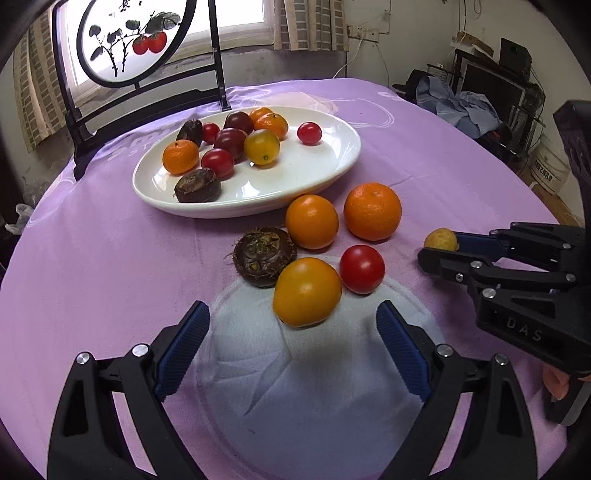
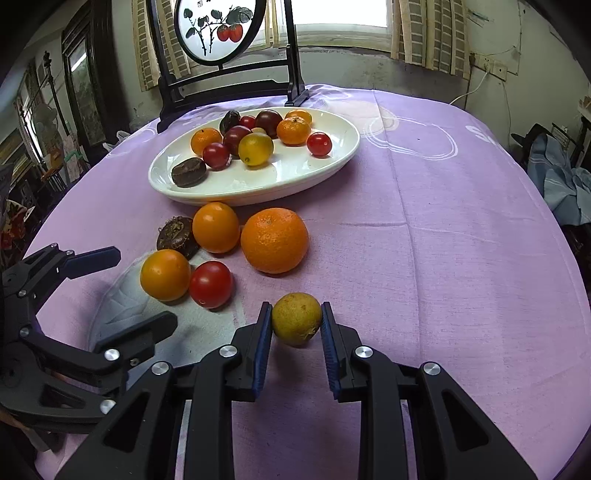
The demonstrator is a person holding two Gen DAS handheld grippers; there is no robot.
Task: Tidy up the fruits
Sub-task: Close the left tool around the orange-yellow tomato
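A white oval plate [image 1: 325,173] [image 2: 295,181] holds several fruits: tomatoes, small oranges, dark water chestnuts. Loose on the purple cloth in front of it lie a big orange [image 1: 372,211] [image 2: 274,240], an orange tomato [image 1: 312,221] [image 2: 215,227], a water chestnut [image 1: 264,256] [image 2: 176,232], a red tomato [image 1: 362,268] [image 2: 210,283] and a yellow-orange tomato [image 1: 307,291] [image 2: 165,274]. My right gripper [image 2: 296,319] [image 1: 437,248] is shut on a small yellow-green fruit [image 2: 296,318] [image 1: 440,239] just above the cloth. My left gripper [image 1: 291,332] [image 2: 142,291] is open, with the yellow-orange tomato between its fingertips.
A black-framed round painted screen [image 1: 129,40] [image 2: 221,29] stands behind the plate at the table's far edge. A white patch [image 1: 314,387] marks the cloth under my left gripper. Clothes and furniture [image 1: 465,103] sit off the table to the right.
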